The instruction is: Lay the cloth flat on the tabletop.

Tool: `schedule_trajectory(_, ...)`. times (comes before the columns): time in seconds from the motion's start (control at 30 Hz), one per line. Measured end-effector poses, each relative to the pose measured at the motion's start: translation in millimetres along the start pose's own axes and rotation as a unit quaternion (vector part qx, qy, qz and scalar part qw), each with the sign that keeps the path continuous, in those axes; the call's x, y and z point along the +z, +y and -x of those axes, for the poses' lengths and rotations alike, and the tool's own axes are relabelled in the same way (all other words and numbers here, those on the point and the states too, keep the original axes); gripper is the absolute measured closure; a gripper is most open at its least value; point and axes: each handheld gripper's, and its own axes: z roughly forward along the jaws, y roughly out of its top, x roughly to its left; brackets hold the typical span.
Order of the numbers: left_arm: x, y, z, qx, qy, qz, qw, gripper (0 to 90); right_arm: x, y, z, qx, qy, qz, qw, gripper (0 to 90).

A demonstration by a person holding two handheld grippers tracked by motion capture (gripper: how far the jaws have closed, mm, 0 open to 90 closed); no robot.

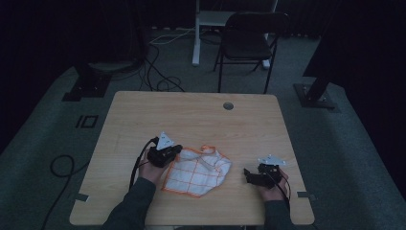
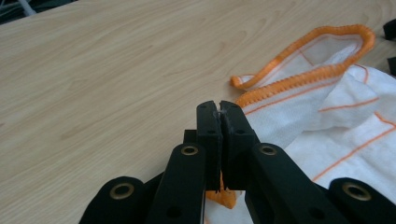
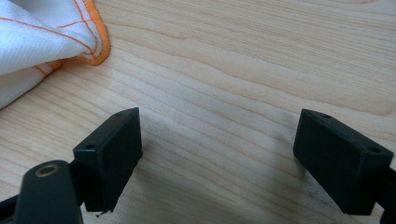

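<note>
White cloth (image 1: 196, 171) with orange hem, rumpled near tabletop (image 1: 191, 110) front edge. Left tongs (image 2: 219, 114) clamped on hem; right tongs (image 3: 219, 154) wide open, empty, beside it. Soft, light, floppy; best gripped at hem corners.

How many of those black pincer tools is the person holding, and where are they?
2. The left gripper is at the cloth's left edge, jaws shut on its orange hem. The right gripper rests to the cloth's right over bare table, jaws open.
</note>
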Motion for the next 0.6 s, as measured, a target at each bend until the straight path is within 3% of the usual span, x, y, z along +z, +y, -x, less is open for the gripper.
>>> schedule_trajectory(0.6,-3.0,-2.6,-30.3,-0.023,0.036,-0.009,0.9990,88.5,0.0,0.0,0.0,0.000,0.000,0.000,1.0000,15.1)
